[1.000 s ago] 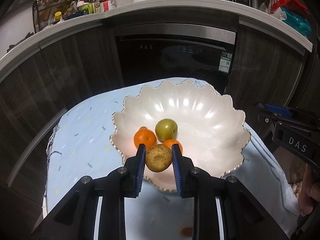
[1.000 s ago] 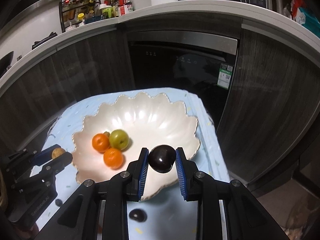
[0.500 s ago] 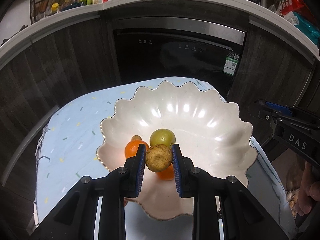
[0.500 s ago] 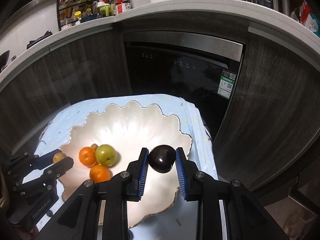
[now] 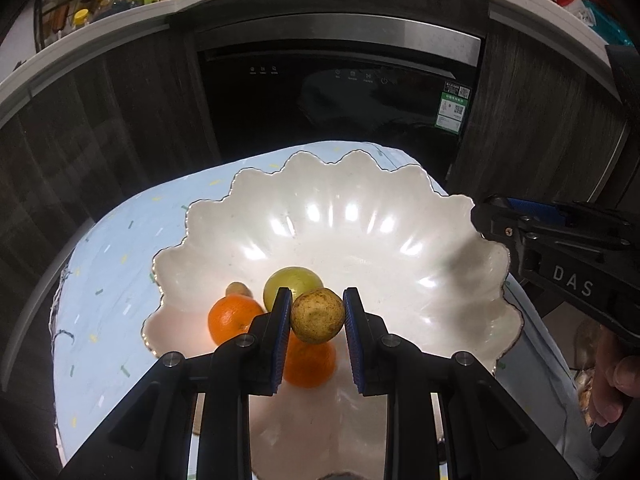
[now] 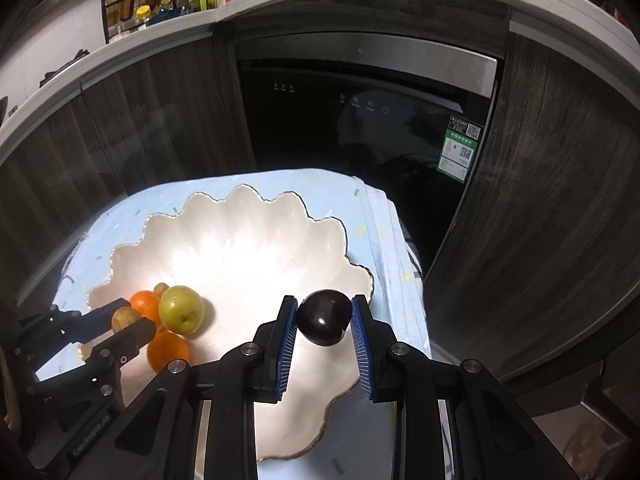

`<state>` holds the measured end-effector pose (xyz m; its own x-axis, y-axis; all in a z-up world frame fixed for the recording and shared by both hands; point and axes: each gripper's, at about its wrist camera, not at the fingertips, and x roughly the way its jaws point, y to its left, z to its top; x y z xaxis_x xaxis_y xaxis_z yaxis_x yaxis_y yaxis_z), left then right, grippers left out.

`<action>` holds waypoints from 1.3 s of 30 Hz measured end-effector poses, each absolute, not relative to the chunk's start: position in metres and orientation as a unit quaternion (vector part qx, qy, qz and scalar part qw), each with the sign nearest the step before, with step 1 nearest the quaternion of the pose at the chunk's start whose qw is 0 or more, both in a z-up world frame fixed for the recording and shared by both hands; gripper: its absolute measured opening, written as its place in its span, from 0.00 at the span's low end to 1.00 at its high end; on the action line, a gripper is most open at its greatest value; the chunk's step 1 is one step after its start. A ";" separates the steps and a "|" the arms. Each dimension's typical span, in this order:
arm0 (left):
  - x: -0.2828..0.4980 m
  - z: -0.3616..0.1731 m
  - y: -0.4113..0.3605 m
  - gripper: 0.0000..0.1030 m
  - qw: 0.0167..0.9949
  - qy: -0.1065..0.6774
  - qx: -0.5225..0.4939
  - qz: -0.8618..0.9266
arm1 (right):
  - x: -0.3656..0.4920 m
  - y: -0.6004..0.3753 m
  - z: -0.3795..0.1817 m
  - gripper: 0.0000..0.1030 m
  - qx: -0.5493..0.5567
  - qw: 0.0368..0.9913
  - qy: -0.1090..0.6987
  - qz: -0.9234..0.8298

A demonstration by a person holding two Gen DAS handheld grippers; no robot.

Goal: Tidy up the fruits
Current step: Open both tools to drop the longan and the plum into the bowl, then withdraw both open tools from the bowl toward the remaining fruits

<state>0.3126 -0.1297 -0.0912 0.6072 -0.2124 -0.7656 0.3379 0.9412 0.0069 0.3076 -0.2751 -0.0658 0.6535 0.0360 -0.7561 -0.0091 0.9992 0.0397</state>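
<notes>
Left wrist view counts four fruits lying in the scalloped white bowl (image 5: 360,216): two oranges, one (image 5: 232,320) at the near left and a second orange (image 5: 310,364) half hidden beneath the tongs, one green-yellow fruit (image 5: 294,282) behind them, and a small brown fruit (image 5: 238,289) peeking out behind the first orange, too covered to name. A fifth piece, a speckled yellow-brown fruit (image 5: 317,315), is pinched between the blue pads of the left tongs (image 5: 316,322), closed down to its width and holding it above the near part of the bowl; it is close to round, so no long axis shows, and its paler end faces the camera. Right wrist view gives one dark, glossy plum-like fruit (image 6: 323,322), clamped in the right tongs (image 6: 323,330), which are shut to its width, above the near right side of the bowl (image 6: 240,248). It looks slightly wider than tall, its long axis running pad to pad. The same view shows the left tongs (image 6: 128,322) low on the left, their fruit mostly covered by the fingers. The bowl's near rim is cut off by the tongs in both views. It sits on a pale blue cloth (image 5: 116,280) with confetti flecks over the surface, with a dark oven door (image 6: 360,120) behind it.
</notes>
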 end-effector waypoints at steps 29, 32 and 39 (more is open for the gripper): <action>0.302 -0.077 -0.117 0.85 0.908 0.389 0.088 -0.131 | 0.307 -0.273 -0.057 0.77 0.037 0.915 0.401 0.010; 0.299 -0.072 -0.112 0.85 0.910 0.385 0.085 -0.128 | 0.302 -0.272 -0.052 0.77 0.037 0.917 0.397 0.009; 0.286 -0.060 -0.105 0.85 0.915 0.373 0.088 -0.128 | 0.289 -0.265 -0.039 0.77 0.031 0.922 0.385 0.008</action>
